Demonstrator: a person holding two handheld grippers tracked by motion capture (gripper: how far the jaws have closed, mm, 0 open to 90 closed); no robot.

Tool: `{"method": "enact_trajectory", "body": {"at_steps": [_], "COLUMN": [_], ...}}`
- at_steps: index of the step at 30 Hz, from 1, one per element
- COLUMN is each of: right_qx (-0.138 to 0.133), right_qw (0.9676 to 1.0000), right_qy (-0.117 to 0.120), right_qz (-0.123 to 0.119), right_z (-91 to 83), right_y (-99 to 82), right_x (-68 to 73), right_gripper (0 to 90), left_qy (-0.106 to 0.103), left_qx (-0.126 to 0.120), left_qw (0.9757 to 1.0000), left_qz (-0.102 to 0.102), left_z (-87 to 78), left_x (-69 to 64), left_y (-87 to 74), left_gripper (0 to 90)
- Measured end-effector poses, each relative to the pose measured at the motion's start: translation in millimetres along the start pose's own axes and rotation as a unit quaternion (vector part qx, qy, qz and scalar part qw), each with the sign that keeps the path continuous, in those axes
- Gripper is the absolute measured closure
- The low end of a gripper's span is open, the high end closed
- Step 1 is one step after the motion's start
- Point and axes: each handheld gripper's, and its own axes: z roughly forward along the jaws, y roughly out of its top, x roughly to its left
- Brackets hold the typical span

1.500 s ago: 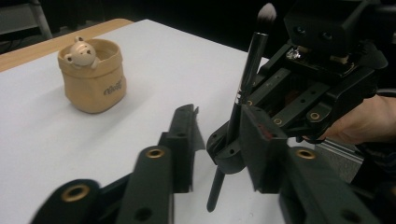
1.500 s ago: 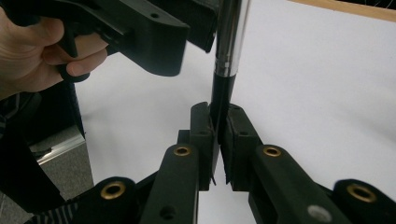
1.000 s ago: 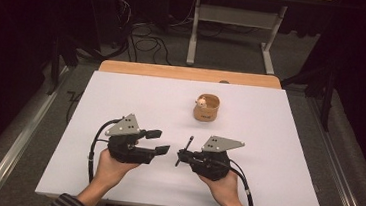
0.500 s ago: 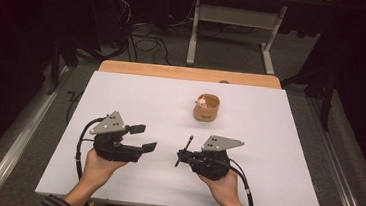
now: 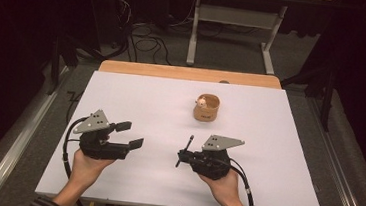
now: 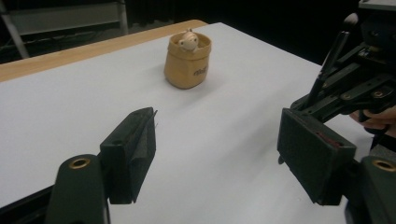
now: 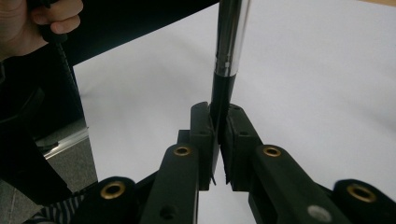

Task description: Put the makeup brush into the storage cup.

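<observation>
Right tongs (image 5: 184,156) were clamped on a slim brush (image 7: 227,51), black at the gripped end with a chrome ferrule above it; in the high view it stood up and slightly tilted from the jaws, over the near middle of the white counter (image 5: 268,140). In the right gripper view both pads pressed the handle low down, near its end.

Left tongs (image 5: 129,135) had just been opening and stood wide with nothing between them, well apart from the brush and to its left. In the left gripper view their pads framed bare counter, with the right tongs (image 6: 327,88) and the brush (image 6: 337,44) at the right edge.

Farther back, right of centre, sat a small tan pouch (image 5: 206,108) with a pale figure (image 5: 201,102) poking out of its top, upright and clear of both hands.

The brush seemed to have been handed over to the right hand. To carry it on well, the grip so near the handle's end would want a slow, steady move, since the long free part could swing; coming down over the pouch's mouth from above would likely avoid knocking the soft pouch over.
</observation>
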Motion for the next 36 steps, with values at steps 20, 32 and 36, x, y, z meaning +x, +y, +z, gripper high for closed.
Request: {"method": "enact_trajectory", "body": {"at_steps": [20, 32, 36], "right_qx": [0.007, 0.01, 0.011], "right_qw": [0.9999, 0.9994, 0.9992], "right_qy": [-0.015, -0.032, -0.038], "right_qz": [-0.003, -0.006, -0.006], "right_z": [-12.6, -30.1, -35.8], "right_y": [3.4, 5.1, 7.1], "right_x": [-5.8, -15.2, -18.3], "right_gripper": [85.9, 85.9, 85.9], "left_qy": [0.061, 0.076, 0.079], "left_qx": [0.0, -0.004, -0.002], "left_qw": [0.9975, 0.9959, 0.9957], "left_qz": [-0.036, -0.049, -0.049], "left_z": [-16.8, -12.0, -10.0], "left_x": [24.7, 28.3, 30.3], "left_y": [-35.0, -41.5, -44.4], "left_gripper": [25.0, 25.2, 25.2]}}
